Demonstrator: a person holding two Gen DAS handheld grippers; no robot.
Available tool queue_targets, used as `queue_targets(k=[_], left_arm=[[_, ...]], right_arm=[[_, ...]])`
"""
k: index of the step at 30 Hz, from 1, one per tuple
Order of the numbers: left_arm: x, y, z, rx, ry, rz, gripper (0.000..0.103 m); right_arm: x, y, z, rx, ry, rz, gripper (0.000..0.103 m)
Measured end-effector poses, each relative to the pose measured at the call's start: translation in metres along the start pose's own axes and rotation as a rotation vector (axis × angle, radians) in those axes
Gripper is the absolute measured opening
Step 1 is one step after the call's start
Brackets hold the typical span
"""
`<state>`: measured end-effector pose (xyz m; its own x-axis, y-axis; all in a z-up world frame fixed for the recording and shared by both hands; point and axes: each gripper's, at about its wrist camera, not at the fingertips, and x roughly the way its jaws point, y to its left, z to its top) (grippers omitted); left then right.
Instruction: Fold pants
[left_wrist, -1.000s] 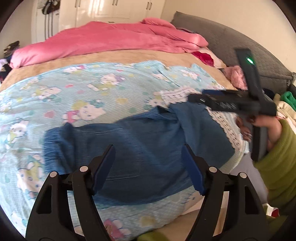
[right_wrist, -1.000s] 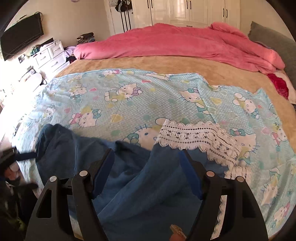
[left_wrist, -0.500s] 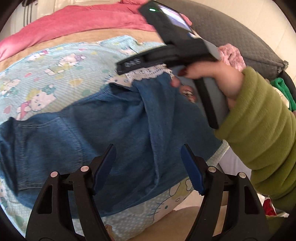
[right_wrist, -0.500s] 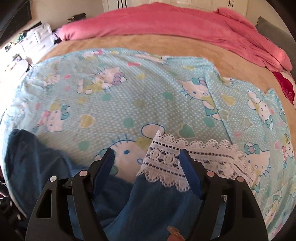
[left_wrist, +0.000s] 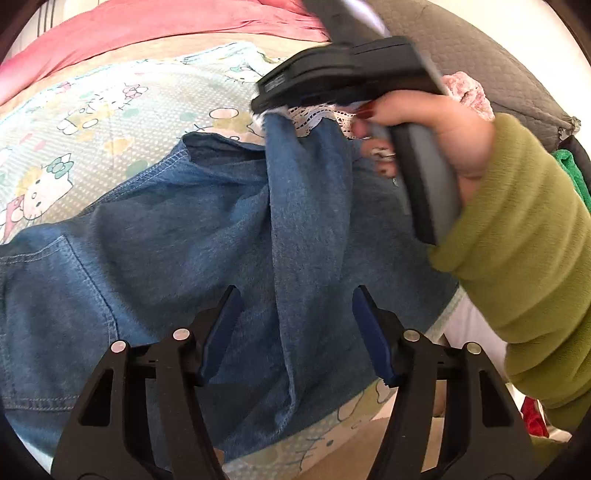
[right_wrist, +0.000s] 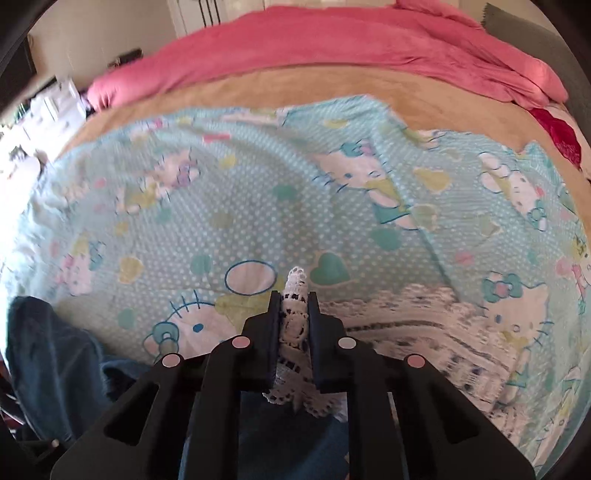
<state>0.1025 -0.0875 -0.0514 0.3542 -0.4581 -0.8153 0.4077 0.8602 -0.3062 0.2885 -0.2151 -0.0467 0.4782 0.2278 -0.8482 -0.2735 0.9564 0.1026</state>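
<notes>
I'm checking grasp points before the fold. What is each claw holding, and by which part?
The right claw has just closed on the pants by their white lace hem. The left claw holds nothing yet.

Right gripper (right_wrist: 293, 306), jaws wide apart a second ago over the denim pants (left_wrist: 184, 236), has just been closing and now pinches the white lace hem (right_wrist: 295, 317), lace bunched between the pads. Left gripper (left_wrist: 295, 332) has sunk closer to the denim, jaws just been narrowing, a raised fold between them, untouched. Right hand (left_wrist: 443, 140) now looms large ahead of it.
</notes>
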Motion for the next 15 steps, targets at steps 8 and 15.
queue_targets(k=[8,15], left_arm=[[0.005,-0.003,0.004,0.007,-0.012,0.01,0.042],[0.002,-0.012,0.009,0.082,-0.039,0.014,0.0]], right_arm=[[-0.07,-0.036,-0.015,0.087,-0.119,0.041,0.012],[-0.118,-0.066,-0.048,0.143,-0.148,0.011,0.012]])
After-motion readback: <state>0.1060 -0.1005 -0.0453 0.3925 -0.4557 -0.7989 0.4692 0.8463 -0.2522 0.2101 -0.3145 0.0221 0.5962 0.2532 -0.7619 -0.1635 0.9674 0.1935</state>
